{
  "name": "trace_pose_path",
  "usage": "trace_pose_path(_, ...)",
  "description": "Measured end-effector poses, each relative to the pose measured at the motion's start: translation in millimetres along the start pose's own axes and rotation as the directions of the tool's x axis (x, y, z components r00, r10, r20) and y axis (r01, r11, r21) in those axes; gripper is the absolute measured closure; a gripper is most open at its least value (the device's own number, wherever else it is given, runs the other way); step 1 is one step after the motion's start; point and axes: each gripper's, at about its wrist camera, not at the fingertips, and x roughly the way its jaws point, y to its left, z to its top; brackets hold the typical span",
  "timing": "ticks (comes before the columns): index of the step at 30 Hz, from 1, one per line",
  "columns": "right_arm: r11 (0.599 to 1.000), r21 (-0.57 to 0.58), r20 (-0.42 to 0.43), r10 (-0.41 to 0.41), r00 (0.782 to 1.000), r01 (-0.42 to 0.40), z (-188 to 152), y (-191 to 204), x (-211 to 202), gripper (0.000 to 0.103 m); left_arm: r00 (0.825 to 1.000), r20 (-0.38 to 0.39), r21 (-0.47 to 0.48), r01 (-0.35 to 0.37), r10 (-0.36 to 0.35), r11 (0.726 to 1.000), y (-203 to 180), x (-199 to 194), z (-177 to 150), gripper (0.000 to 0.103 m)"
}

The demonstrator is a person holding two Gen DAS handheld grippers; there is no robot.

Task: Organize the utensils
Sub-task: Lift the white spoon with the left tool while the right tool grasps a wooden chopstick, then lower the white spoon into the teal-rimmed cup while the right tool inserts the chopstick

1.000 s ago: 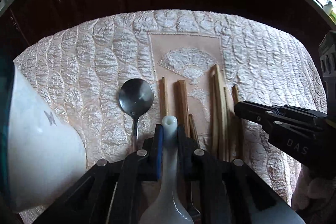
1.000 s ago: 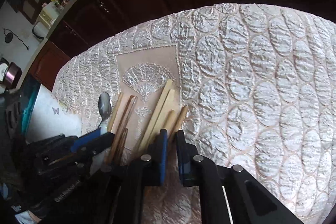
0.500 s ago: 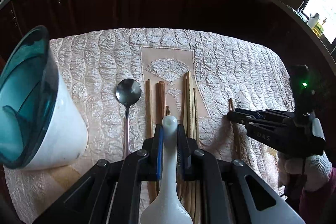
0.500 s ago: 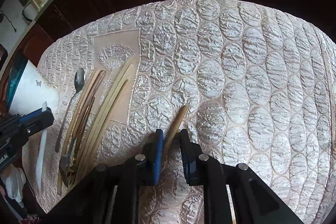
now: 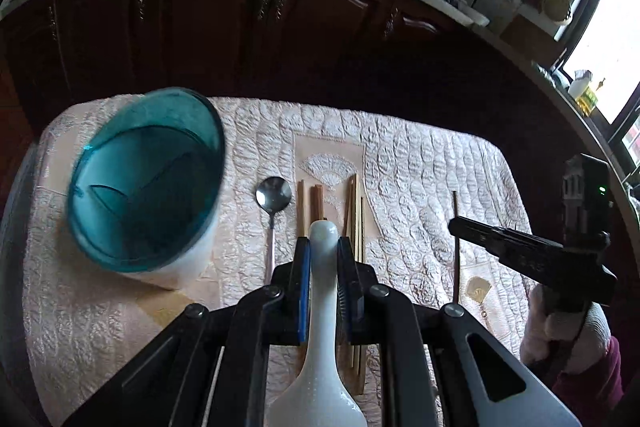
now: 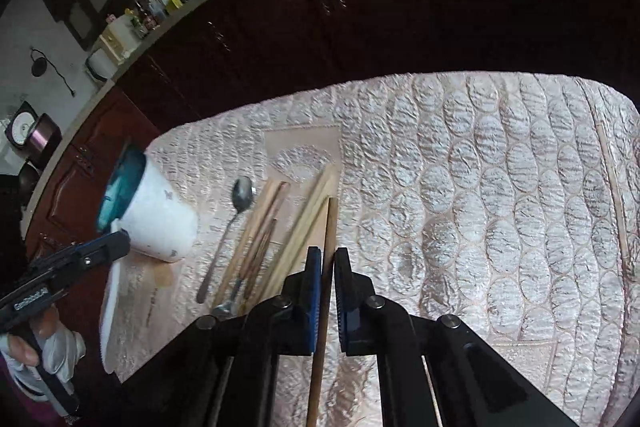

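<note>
White ceramic spoon (image 5: 322, 311) is clamped in L gripper (image 5: 323, 247) & brown wooden chopstick (image 6: 325, 291) in R gripper (image 6: 328, 259), w/ teal-lined white cup (image 5: 148, 183) near quilted cloth's (image 5: 420, 163) left edge.

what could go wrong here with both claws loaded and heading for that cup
1. The left claw pinches only the thin handle of the white ceramic spoon; its heavy bowl hangs behind and could swing or slip.
2. The right claw grips one brown chopstick mid-length; it could pivot and miss the cup's mouth.
3. The teal-lined white cup looks tilted, so a nudge from either utensil might tip it.
</note>
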Motion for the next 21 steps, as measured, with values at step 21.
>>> trace_pose_path(21,0.94,-0.279,0.211,0.259,0.943,-0.196,67.5,174.6,-112.4,0.096,0.897,0.389,-0.179,-0.152,0.212,0.972,97.3,-69.7,93.1,0.09)
